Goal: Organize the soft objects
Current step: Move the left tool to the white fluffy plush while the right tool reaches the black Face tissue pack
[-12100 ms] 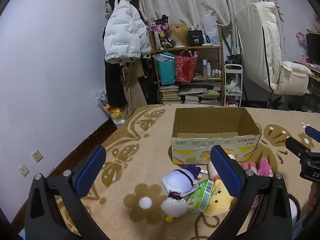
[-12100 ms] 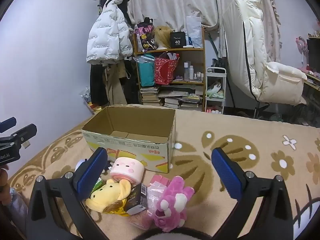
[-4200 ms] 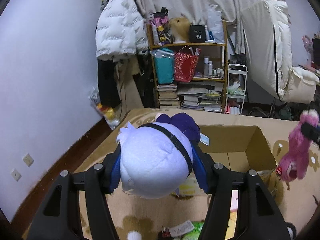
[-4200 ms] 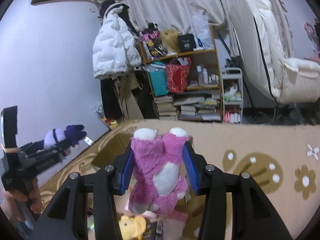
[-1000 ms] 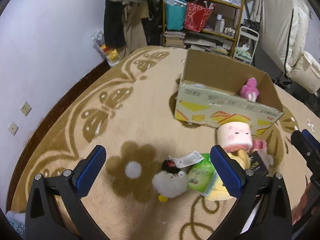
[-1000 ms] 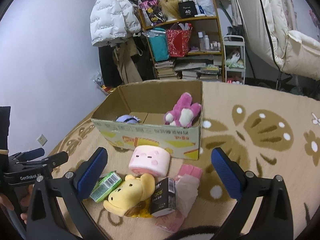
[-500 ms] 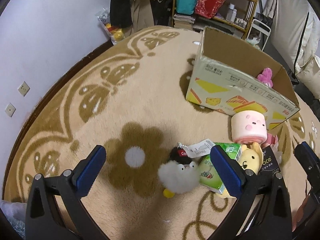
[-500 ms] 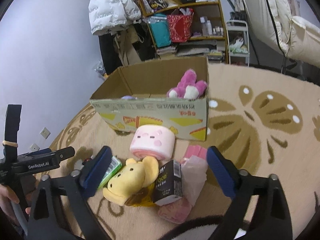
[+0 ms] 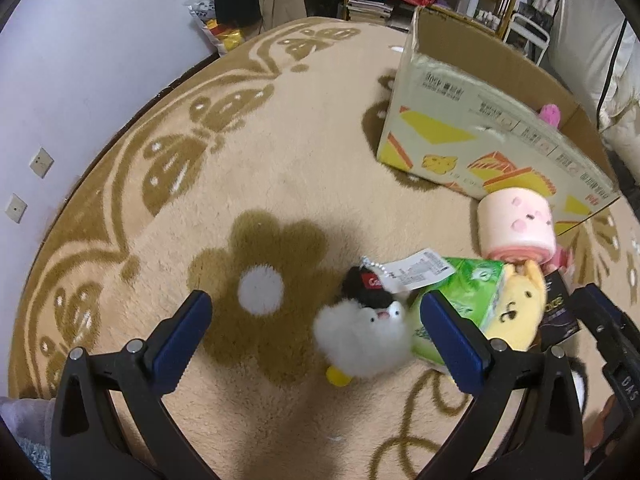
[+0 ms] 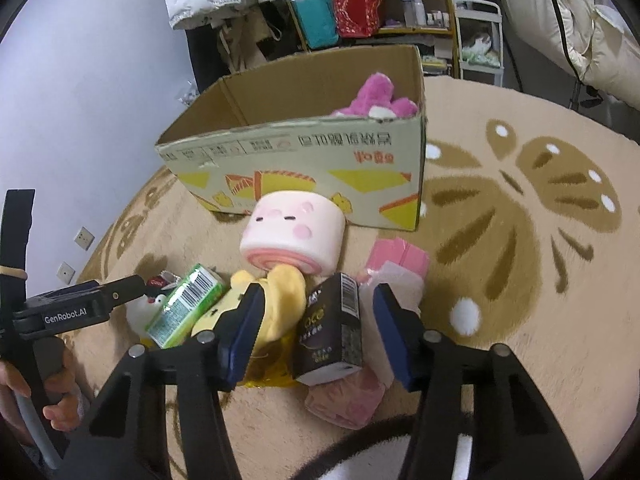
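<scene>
A white fluffy plush (image 9: 362,338) with a black cap lies on the carpet between the fingers of my open left gripper (image 9: 316,332). Beside it lie a green carton (image 9: 464,292), a yellow plush (image 10: 276,300), a pink roll plush (image 10: 294,232) and a black carton (image 10: 330,330). My right gripper (image 10: 316,330) is open, partly closed in, with its jaws on either side of the black carton. The cardboard box (image 10: 304,148) holds a pink plush (image 10: 374,100).
Pink soft packs (image 10: 384,276) lie right of the black carton. A beige patterned carpet (image 9: 240,168) covers the floor. A shelf (image 10: 360,8) with bags, hanging coats and a white chair (image 10: 576,28) stand behind the box. The wall is at left.
Both plush toys that were held earlier now lie in the box. Both grippers have dropped toward the pile. The right jaws have narrowed around the black carton.
</scene>
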